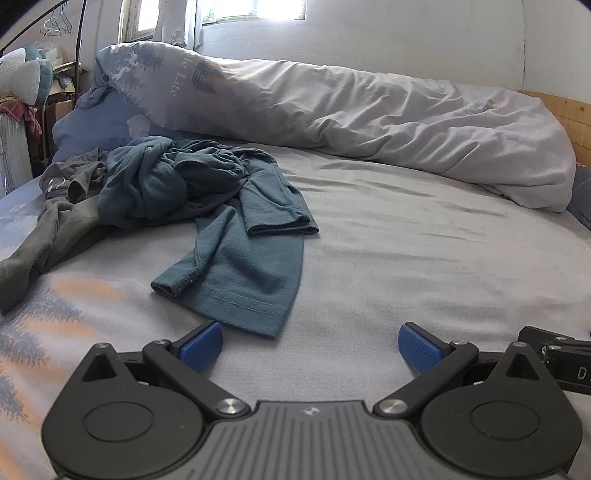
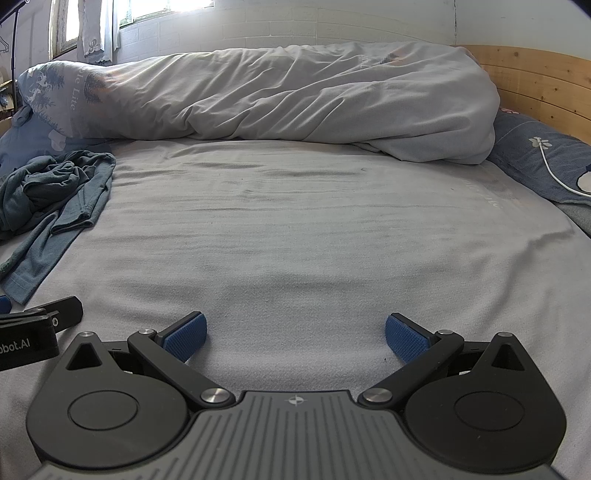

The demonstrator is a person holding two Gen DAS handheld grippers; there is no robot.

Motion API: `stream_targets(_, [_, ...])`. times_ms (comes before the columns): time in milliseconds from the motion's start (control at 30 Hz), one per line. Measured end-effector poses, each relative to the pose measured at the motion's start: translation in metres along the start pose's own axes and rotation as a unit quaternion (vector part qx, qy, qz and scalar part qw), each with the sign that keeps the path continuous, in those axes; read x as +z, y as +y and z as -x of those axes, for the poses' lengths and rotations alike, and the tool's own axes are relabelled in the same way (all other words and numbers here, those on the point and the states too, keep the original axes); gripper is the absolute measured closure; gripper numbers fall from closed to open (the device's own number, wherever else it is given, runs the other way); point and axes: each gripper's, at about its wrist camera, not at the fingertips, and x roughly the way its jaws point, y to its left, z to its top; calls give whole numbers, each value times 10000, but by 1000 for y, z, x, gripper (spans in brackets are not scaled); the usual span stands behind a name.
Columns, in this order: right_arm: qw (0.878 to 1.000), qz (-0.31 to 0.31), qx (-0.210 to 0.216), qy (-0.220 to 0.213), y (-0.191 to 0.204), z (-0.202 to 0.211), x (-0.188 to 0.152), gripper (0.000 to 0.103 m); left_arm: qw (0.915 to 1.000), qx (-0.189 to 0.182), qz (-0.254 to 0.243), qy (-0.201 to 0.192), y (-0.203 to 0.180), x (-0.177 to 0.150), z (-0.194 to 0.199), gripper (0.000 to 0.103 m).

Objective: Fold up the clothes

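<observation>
Left wrist view: I hold the left gripper [image 1: 310, 345] low over the grey bedsheet [image 1: 406, 258], its blue pads [image 1: 201, 349] spread wide with nothing between them. The teal long-sleeved shirt [image 1: 207, 206] lies crumpled ahead and to the left; its stitched hem reaches down to just beside the left pad, and I cannot tell whether the two touch. One sleeve is folded across the body, its cuff pointing right; the other cuff lies lower, near the hem. A grey garment [image 1: 48, 221] lies tangled against the shirt's left side and trails toward the edge of the bed (the two overlap where they meet). Behind both, a rolled duvet [image 1: 351, 118] printed with trees spans the bed beneath the window [image 1: 255, 9]. Wire hangers [image 1: 57, 24] hang at upper left. A black part of the other gripper shows at the right edge.

Right wrist view: I hold the right gripper [image 2: 295, 338] over bare sheet, well apart from the shirt [image 2: 55, 192], which sits at far left. Its pads [image 2: 406, 339] also stand wide apart, gripping nothing. Open sheet lies between this gripper and the duvet [image 2: 277, 99]. At right, a wooden headboard [image 2: 535, 81] backs a blue pillow [image 2: 546, 162] crossed by a white cable [image 2: 554, 173].
</observation>
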Motion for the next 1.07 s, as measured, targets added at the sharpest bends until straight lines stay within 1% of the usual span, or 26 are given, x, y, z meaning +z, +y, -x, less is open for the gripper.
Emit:
stream_targets(267, [10000, -1, 1, 0, 0, 0, 0, 0, 9997, 124, -190, -10, -7, 1, 3, 0])
stream_targets(433, [10000, -2, 0, 0, 0, 0, 0, 0, 9998, 81, -169, -40, -6, 0, 4, 0])
stream_targets(633, [10000, -2, 1, -1, 0, 0, 0, 0, 9993, 204, -295, -59, -12, -1, 4, 0])
stream_targets(1067, [10000, -3, 1, -1, 0, 0, 0, 0, 9994, 228, -257, -31, -12, -1, 4, 0])
